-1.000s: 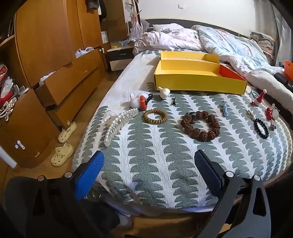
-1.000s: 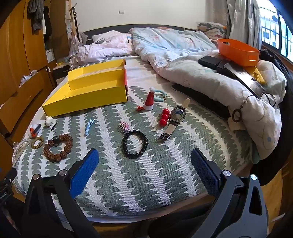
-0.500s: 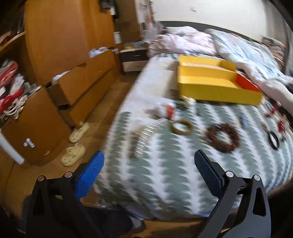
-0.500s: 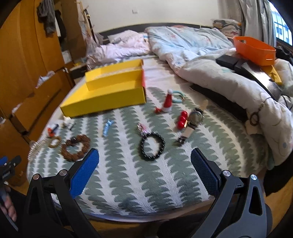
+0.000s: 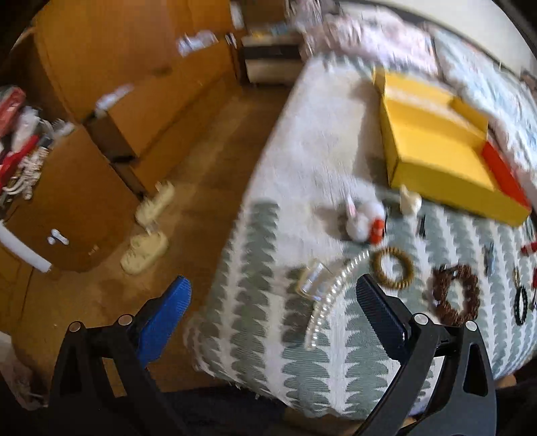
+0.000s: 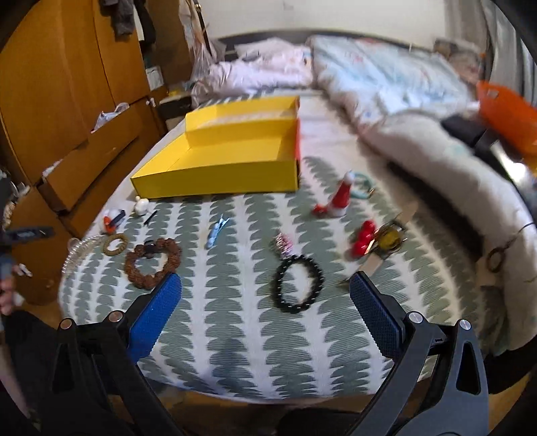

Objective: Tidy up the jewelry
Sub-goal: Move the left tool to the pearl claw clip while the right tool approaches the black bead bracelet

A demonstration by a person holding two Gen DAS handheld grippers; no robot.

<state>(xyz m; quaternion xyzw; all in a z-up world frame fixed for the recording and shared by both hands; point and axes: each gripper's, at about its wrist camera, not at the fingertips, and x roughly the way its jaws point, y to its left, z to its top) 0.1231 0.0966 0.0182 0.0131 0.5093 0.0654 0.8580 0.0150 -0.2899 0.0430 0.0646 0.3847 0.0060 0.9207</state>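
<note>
Both wrist views low at bed (image 6: 235,335) foot, sharing yellow box (image 5: 436,161)

Bedroom, wooden wardrobe and drawers (image 5: 100,110), brown floor (image 5: 188,208) blurred, possibly wood, rumpled bedding (image 6: 386,87), pale wall (image 6: 335,15)

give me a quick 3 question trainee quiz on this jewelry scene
1. True or false: the yellow box already holds a bracelet.
2. Which bracelet lies nearest the right gripper? A) black bead bracelet B) brown bead bracelet C) tan ring bracelet
3. Fill in: both grippers are ____ and hold nothing; see the left gripper.

Key: 1 false; 2 A; 3 open
</note>
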